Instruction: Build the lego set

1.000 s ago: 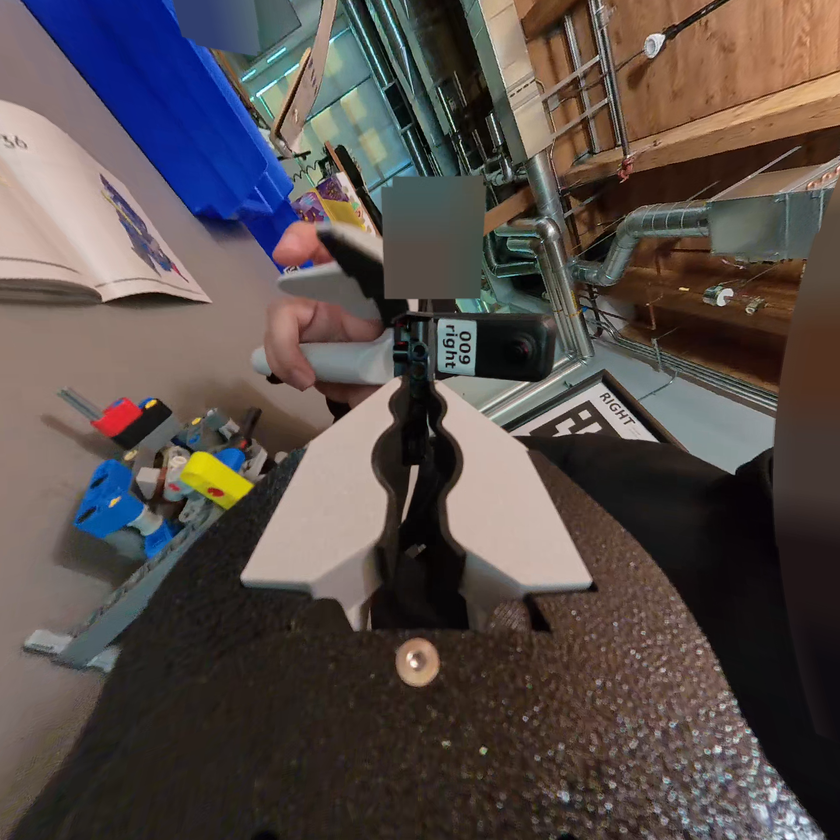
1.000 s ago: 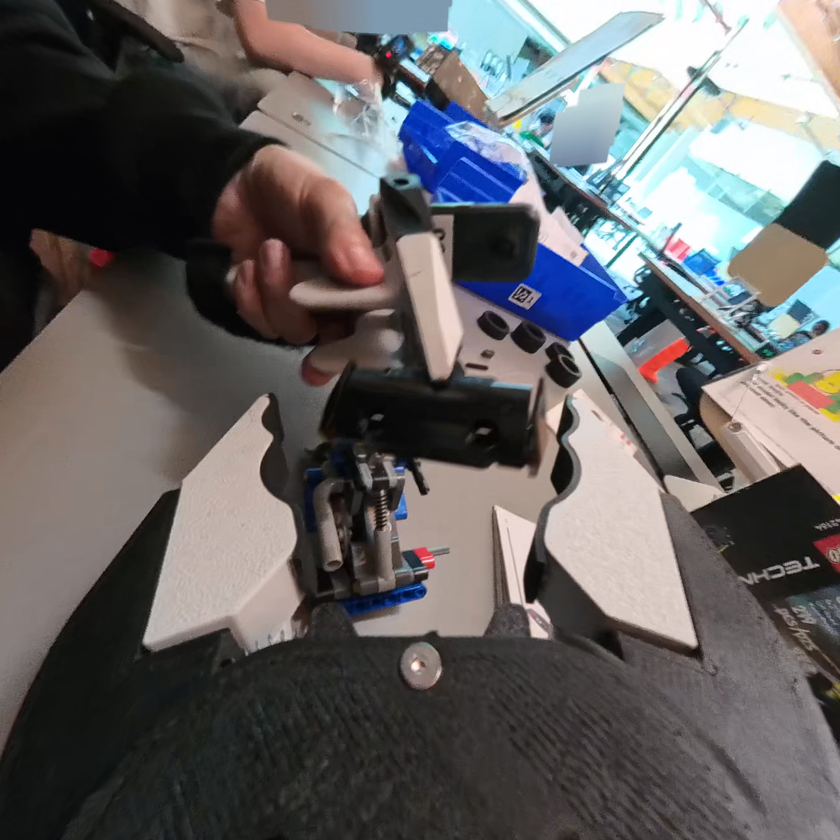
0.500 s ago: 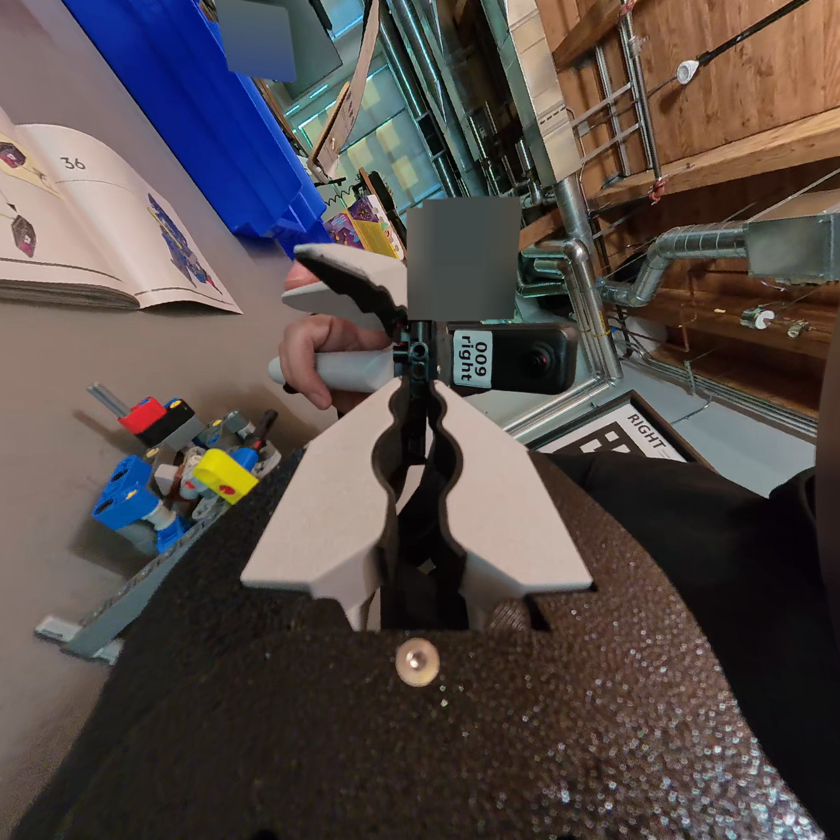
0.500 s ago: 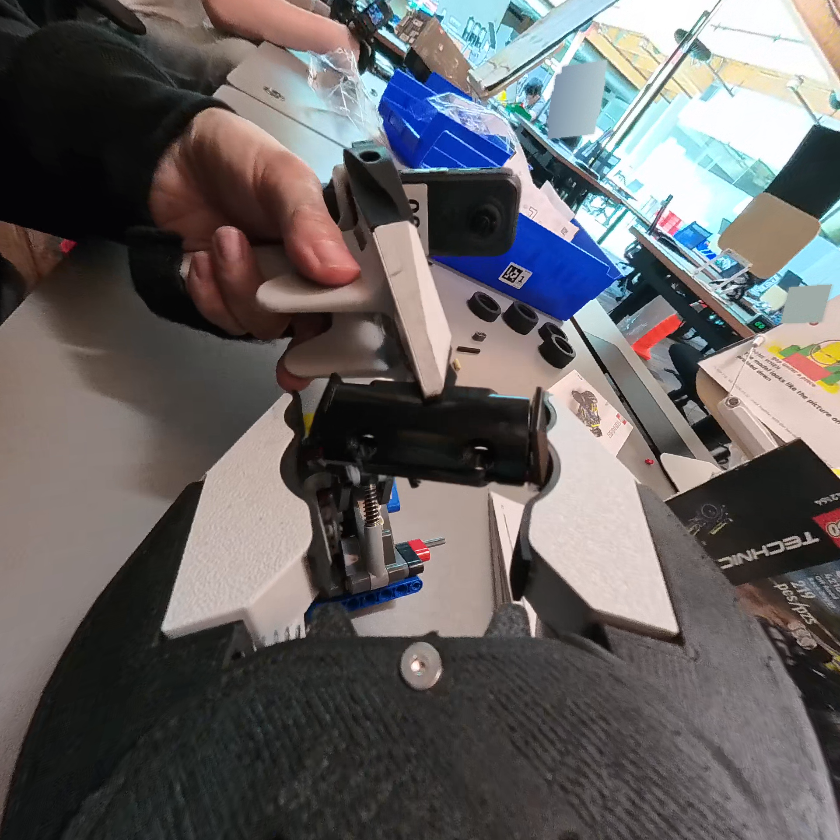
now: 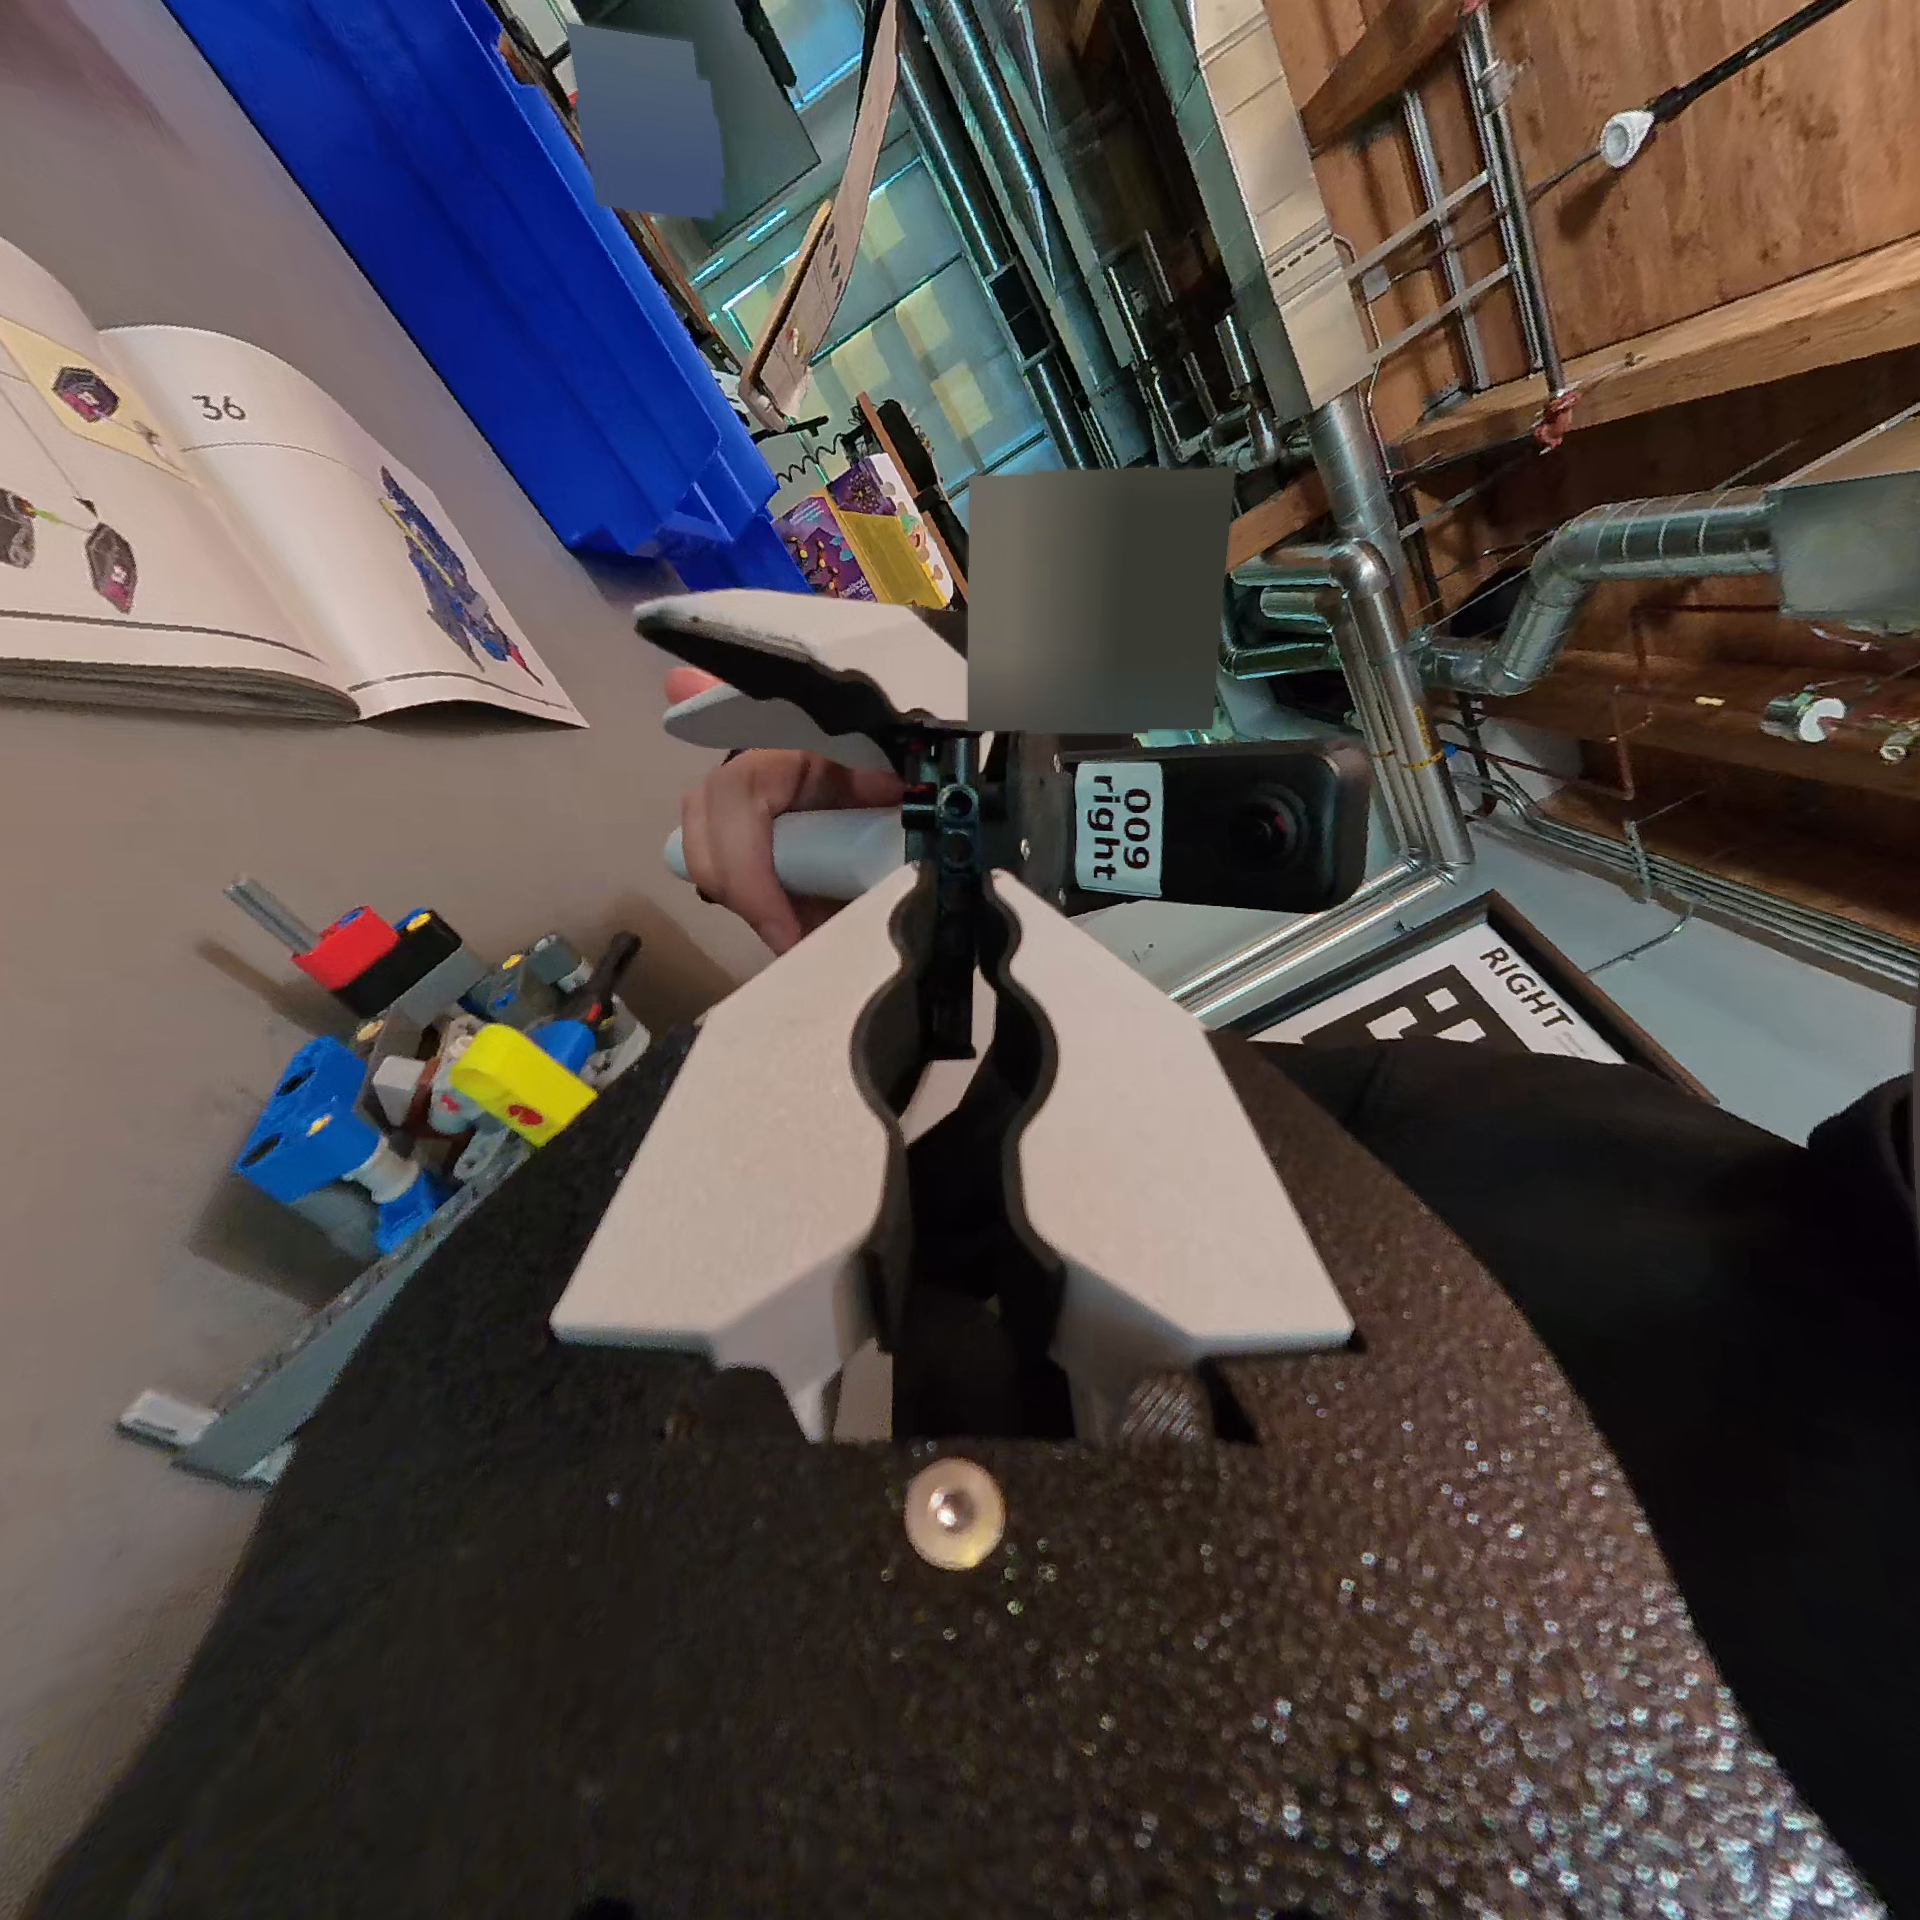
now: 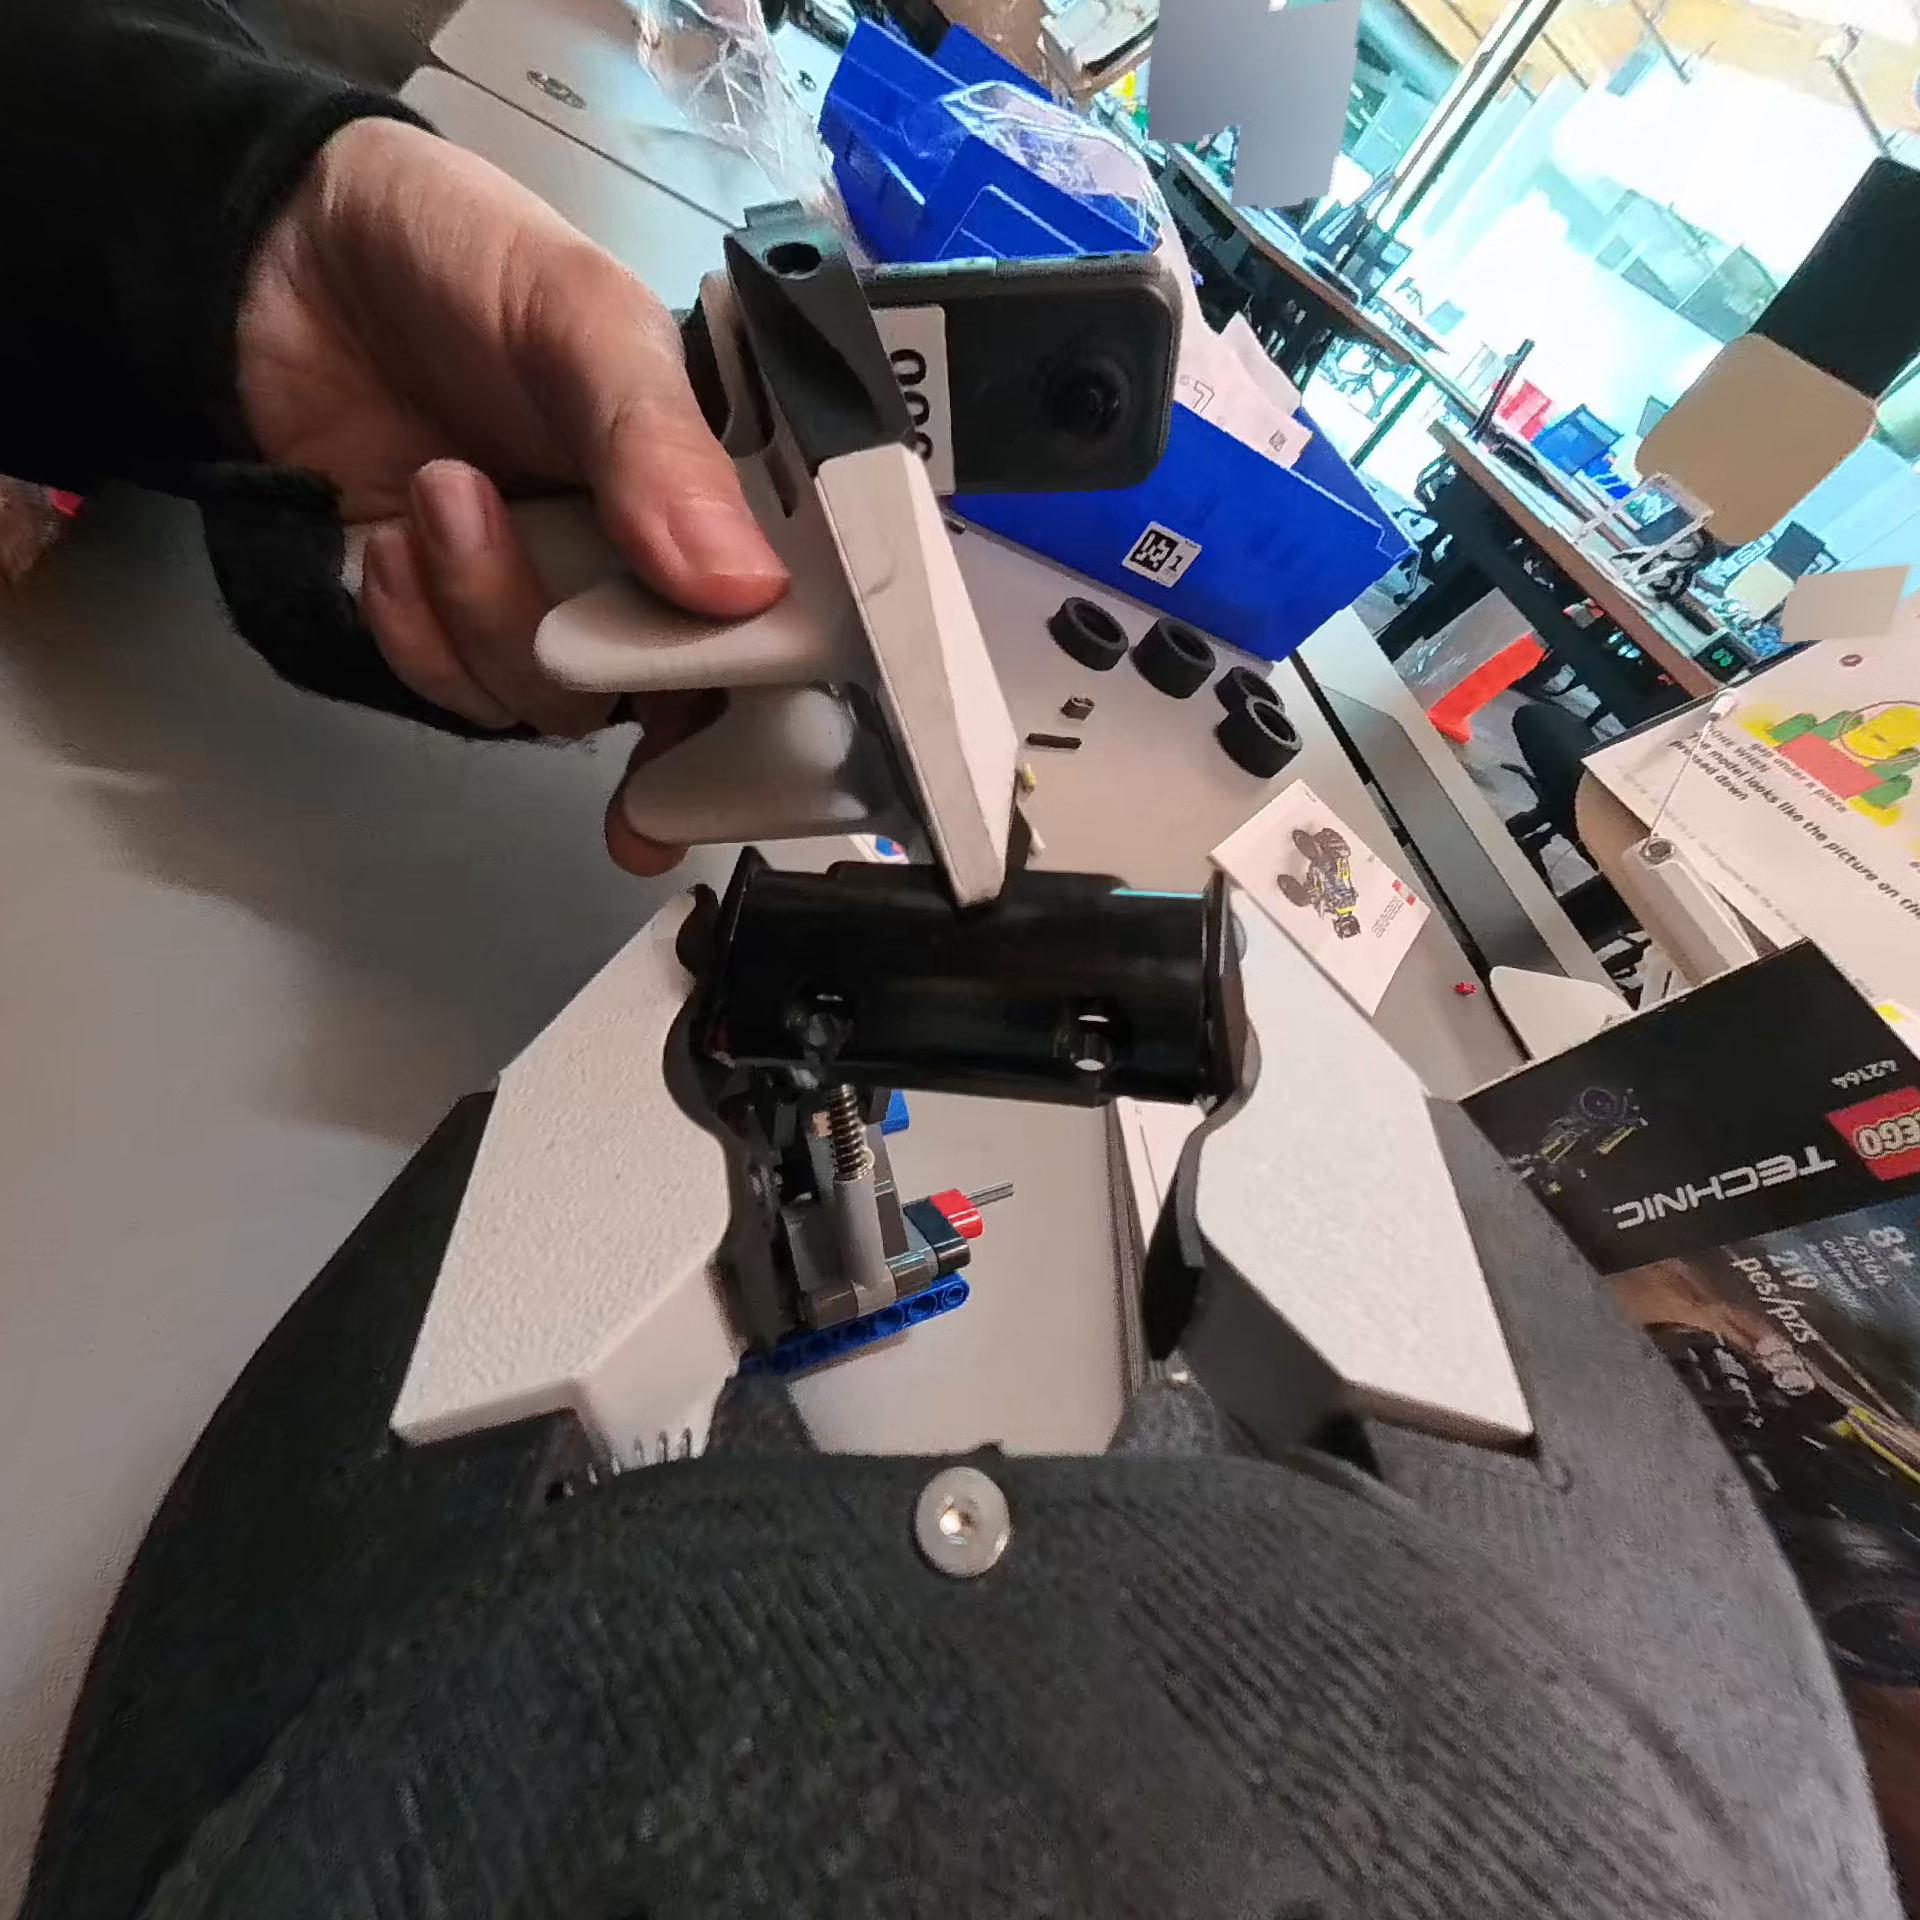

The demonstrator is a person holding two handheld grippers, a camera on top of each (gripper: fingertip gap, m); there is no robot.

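Note:
My left gripper (image 5: 954, 883) is shut on the thin edge of a black panel piece (image 5: 956, 821) and holds it up above the table. In the right wrist view its fingers (image 6: 935, 727) come down from above and pinch the top edge of the same black panel (image 6: 966, 987). My right gripper (image 6: 951, 935) spans the panel lengthwise, with one pad against each end. A partly built toy model (image 6: 852, 1226) of grey, blue, red and black pieces with a spring lies on the table under the panel. It also shows in the left wrist view (image 5: 416, 1070).
An open instruction booklet (image 5: 208, 540) and blue bins (image 5: 499, 260) lie on the grey table. The right wrist view shows several black tyres (image 6: 1174, 655), a small leaflet (image 6: 1330, 894), a blue bin (image 6: 1195, 499) and a black toy box (image 6: 1714, 1132) at the right. About 6 centimetres separates my left fingertips from my right.
My right gripper's fingers have closed in from wide open onto the ends of the black panel. The left gripper has kept its hold and the two have drawn closer.

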